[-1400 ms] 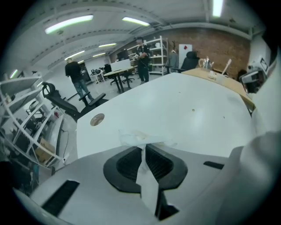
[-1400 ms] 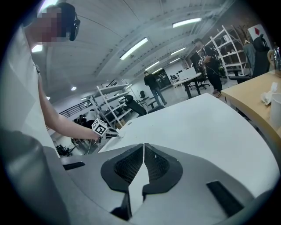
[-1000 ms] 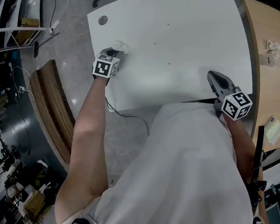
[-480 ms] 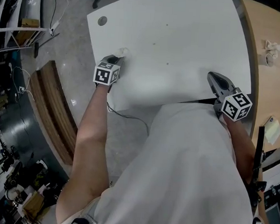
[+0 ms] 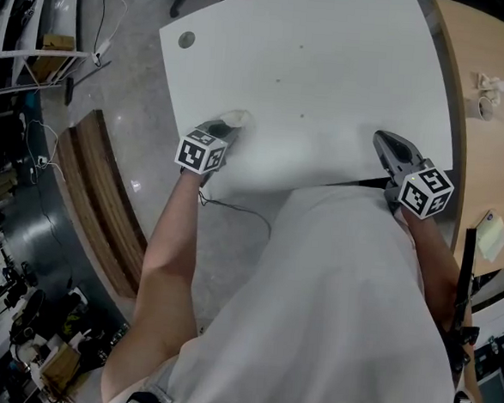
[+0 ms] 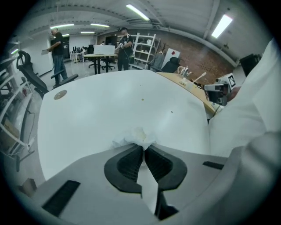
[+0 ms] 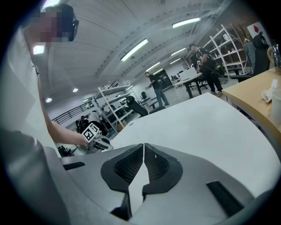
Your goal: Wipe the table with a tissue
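Note:
A crumpled white tissue is pinched in my left gripper, whose jaws are shut on it. It presses on the white table near the table's near left corner, where the tissue shows just beyond the left gripper. My right gripper rests at the table's near edge on the right. In the right gripper view its jaws meet with nothing between them, over the white table.
A round grommet sits at the table's far left corner. A wooden table adjoins on the right, with a small cup and crumpled paper. People stand by shelving and tables in the room beyond.
My left gripper has slid the tissue along the table towards the near edge and a little to the right. The right gripper has stayed put.

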The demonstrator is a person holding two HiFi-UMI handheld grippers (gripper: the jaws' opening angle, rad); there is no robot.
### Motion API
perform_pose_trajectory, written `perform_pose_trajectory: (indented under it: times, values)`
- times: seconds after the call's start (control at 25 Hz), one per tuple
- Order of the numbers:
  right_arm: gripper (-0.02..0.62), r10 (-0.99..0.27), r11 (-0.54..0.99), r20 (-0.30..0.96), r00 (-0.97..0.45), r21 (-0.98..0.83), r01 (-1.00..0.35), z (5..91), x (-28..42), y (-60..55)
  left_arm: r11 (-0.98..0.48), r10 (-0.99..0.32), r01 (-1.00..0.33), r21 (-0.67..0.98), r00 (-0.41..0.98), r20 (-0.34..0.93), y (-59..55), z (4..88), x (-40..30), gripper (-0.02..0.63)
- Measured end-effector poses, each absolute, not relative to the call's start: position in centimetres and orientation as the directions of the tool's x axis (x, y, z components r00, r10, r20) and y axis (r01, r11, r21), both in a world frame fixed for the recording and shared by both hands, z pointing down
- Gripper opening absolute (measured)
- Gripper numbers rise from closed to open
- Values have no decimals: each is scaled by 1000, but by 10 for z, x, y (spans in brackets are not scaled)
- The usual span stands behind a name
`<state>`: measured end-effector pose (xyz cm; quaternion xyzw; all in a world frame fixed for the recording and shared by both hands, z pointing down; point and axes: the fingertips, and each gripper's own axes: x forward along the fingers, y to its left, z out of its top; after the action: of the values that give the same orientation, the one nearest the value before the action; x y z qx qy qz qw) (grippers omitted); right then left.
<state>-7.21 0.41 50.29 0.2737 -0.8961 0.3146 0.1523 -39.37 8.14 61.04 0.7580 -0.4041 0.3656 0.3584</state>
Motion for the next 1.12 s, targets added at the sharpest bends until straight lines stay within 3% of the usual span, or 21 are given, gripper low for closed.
perform_pose_trajectory:
  times: [0.24,0.36,0.48,0.6,0.88,1.12]
  values:
    - [18,-394,657,439,-807,-480,-582,500,-75,3,-393,-407,-863,319,474,781,88,590,-391,23]
    - [19,-393,656,442,-806,-480,-583,502,-73,4,-441,-329,-812,381,542,773,95,590,-382,23]
    - [20,-390,660,441,-808,-479,-579,502,-73,6,-496,-274,-807,320,495,824,97,605,-376,23]
    - [19,-394,655,441,-806,-481,-583,502,-71,5,-534,-299,-818,212,418,858,90,610,-374,30]
    - [20,-406,645,441,-800,-482,-593,504,-65,7,-607,-289,-780,148,391,874,93,611,-363,188]
    - [20,-406,644,437,-803,-487,-590,504,-63,8,-572,-315,-817,69,297,901,81,617,-364,207]
